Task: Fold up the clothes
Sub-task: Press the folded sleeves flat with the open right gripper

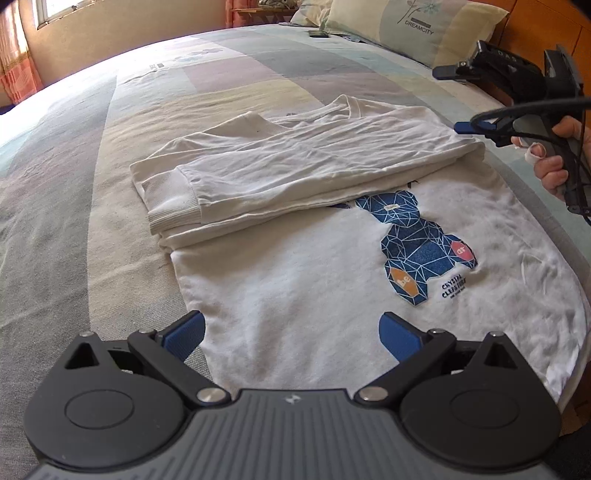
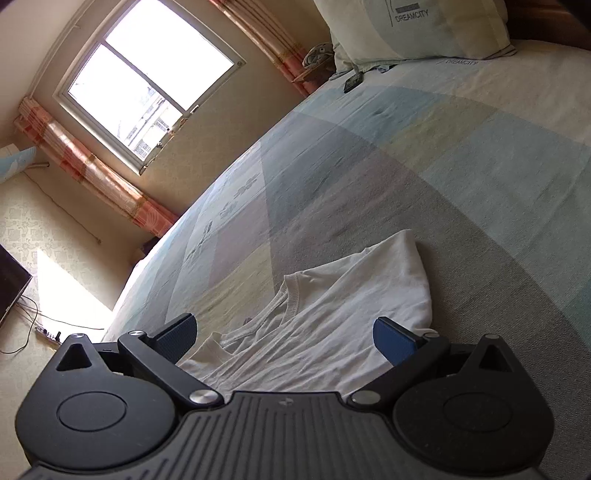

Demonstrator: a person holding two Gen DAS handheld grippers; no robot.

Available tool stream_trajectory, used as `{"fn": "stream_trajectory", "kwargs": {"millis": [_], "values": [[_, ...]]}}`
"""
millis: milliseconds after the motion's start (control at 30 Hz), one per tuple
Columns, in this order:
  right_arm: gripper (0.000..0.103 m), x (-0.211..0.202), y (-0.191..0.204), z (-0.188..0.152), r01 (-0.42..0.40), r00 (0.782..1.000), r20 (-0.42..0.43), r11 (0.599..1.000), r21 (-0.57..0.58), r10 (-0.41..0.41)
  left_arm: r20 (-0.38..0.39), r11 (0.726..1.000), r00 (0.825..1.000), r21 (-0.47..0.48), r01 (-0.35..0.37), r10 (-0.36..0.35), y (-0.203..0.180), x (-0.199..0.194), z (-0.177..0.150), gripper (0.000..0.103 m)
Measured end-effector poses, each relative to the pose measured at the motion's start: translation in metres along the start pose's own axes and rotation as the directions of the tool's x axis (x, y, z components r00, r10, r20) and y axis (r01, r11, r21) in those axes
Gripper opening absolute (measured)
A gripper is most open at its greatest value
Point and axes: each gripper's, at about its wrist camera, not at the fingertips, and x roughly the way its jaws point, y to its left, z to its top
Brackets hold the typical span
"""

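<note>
A white sweatshirt [image 1: 295, 280] with a blue geometric bear print [image 1: 417, 251] lies flat on the bed, its sleeves [image 1: 280, 173] folded across the upper chest. My left gripper [image 1: 291, 332] hovers open over the shirt's lower part, holding nothing. The right gripper [image 1: 452, 98] shows at the right edge of the left wrist view, open, held by a hand [image 1: 557, 158] just beyond the shirt's shoulder. In the right wrist view the right gripper [image 2: 284, 332] is open above the shirt's collar [image 2: 291, 299] and shoulder [image 2: 399, 273].
The bed [image 1: 110, 155] has a pastel patchwork cover. Pillows [image 1: 413, 26] and a dark small object [image 1: 318, 34] lie at the head. A window [image 2: 147, 81] with orange curtains [image 2: 103, 177] is on the far wall. A screen [image 2: 11, 288] stands on the left.
</note>
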Motion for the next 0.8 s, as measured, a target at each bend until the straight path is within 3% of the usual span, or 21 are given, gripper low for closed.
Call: {"fn": "stream_trajectory", "kwargs": {"millis": [67,133,233,333,467,600,700,800], "values": [[0.103,0.018,-0.010,-0.004,0.030,0.998,-0.046,0.999,-0.025,-0.031,0.006,0.999,1.000,-0.038,-0.025,0.025,-0.008,-0.005,-0.004,0.100],[0.103,0.021,-0.024,-0.009,0.122,0.991,-0.045,0.989,-0.089,-0.126,0.004,0.995,0.999,-0.089,-0.052,0.052,-0.014,-0.011,-0.011,0.100],[0.103,0.004,-0.043,-0.010,0.071,0.996,-0.052,0.990,-0.125,-0.078,-0.023,0.978,0.995,-0.184,-0.103,0.100,-0.022,-0.018,-0.023,0.100],[0.103,-0.010,-0.048,-0.002,0.139,0.984,-0.083,0.974,-0.177,-0.155,-0.039,0.960,0.989,-0.238,-0.147,0.141,-0.037,-0.022,-0.026,0.100],[0.103,-0.017,-0.027,0.012,0.034,0.996,-0.065,0.946,-0.323,-0.058,-0.038,0.956,0.987,-0.246,-0.163,0.159,-0.057,-0.027,-0.021,0.100],[0.103,-0.003,-0.008,0.018,-0.074,0.995,-0.099,0.882,-0.466,0.032,-0.046,0.953,0.981,-0.232,-0.196,0.191,-0.075,-0.032,-0.017,0.100],[0.103,0.031,-0.030,0.009,-0.055,0.981,-0.192,0.899,-0.435,-0.033,-0.052,0.950,0.975,-0.221,-0.221,0.215,-0.088,-0.036,-0.014,0.100],[0.103,0.019,-0.043,0.006,-0.071,0.980,-0.199,0.909,-0.411,-0.014,-0.058,0.946,0.970,-0.214,-0.245,0.238,-0.101,-0.040,-0.011,0.100]]}}
